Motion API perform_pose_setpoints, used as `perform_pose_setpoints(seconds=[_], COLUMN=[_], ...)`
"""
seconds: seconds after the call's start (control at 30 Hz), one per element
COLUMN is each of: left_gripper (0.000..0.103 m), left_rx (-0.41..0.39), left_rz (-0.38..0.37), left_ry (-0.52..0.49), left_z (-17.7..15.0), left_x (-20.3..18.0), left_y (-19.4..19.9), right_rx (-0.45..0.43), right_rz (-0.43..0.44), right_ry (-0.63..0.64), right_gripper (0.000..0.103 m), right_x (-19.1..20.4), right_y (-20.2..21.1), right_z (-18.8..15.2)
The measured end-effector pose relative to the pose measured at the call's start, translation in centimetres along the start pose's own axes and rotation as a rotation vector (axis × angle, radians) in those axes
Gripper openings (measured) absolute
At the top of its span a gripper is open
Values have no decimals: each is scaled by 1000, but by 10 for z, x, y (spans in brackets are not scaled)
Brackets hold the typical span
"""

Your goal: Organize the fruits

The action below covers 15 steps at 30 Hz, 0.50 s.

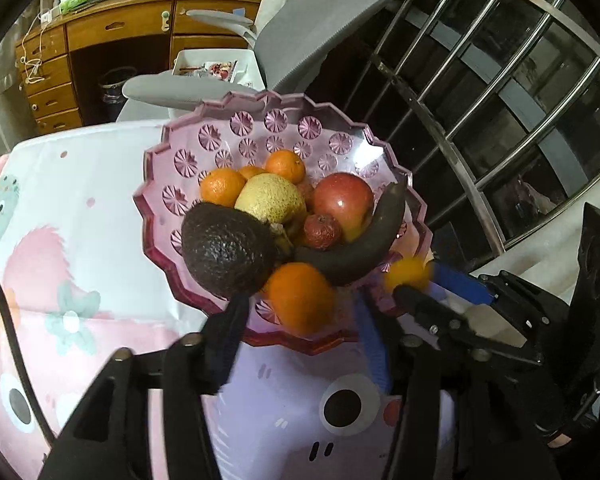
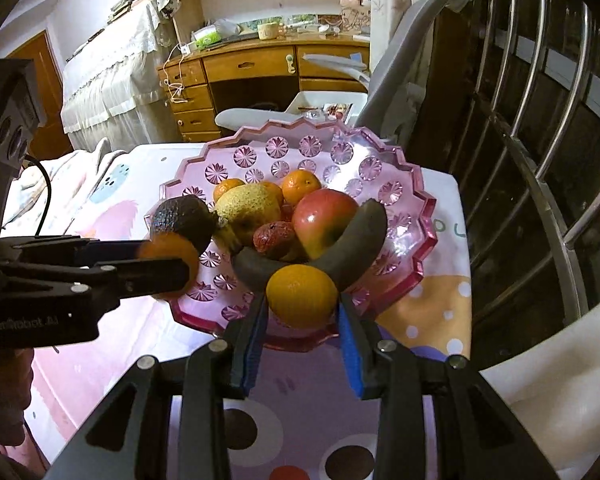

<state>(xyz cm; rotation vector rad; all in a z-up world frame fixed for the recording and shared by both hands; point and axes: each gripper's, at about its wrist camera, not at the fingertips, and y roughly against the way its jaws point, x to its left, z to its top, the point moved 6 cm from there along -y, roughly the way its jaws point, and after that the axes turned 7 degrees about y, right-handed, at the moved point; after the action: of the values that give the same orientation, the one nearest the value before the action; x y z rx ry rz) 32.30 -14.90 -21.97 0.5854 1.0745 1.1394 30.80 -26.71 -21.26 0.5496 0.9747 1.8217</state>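
Taking the pink glass fruit bowl (image 2: 414, 216) as the anchor, the left gripper (image 1: 300, 312) came in over its near-left rim with an orange (image 1: 300, 298) between its blue-padded fingers; the pads flanked the fruit closely, so it seemed clamped, though contact on the left pad was hard to confirm. That orange hung just above the bowl's front lip, beside the dark avocado (image 1: 226, 250) leaning on the left wall. Inside, toward the middle, sat a yellowish pear (image 1: 270, 198) with small oranges behind it, a lychee (image 1: 322, 232) in front, a red apple (image 1: 344, 204) to the right, and a blackened banana (image 1: 360, 248) curving along the near-right wall. At the bowl's near-right edge the right gripper (image 2: 302, 314) was closed around a second orange (image 2: 302, 294), held low over the rim, probably so both fruits could be set into the remaining front gap.
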Motion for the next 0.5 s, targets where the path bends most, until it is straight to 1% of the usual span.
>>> perform_pose_setpoints(seconds=[0.03,0.17,0.23,0.3,0.37,0.4,0.5], left_gripper=[62,63,70,71,73,74,74], left_rx=[-4,14,23,20,31,38,57], left_rz=[8,20,41,55,65,65,55], left_ry=[-5,0,4,8,12,14,25], left_z=[2,-1,-7,-14,-27,-34,-55], left_x=[1,8,16,22,33,38,51], left_y=[3,15,24,35,49,54,68], right_rx=[7,29,46,64,89,109,154], right_rz=[1,12,13,6,19,33,37], right_ry=[-1,-23,-33,-55,-94,-119,-174], right_gripper=[46,48,50,54,55,55,55], right_x=[2,13,23,31,42,49,73], right_y=[1,7,10,13,16,18,25], right_z=[1,-1,-6,-12,-22,-29,-51])
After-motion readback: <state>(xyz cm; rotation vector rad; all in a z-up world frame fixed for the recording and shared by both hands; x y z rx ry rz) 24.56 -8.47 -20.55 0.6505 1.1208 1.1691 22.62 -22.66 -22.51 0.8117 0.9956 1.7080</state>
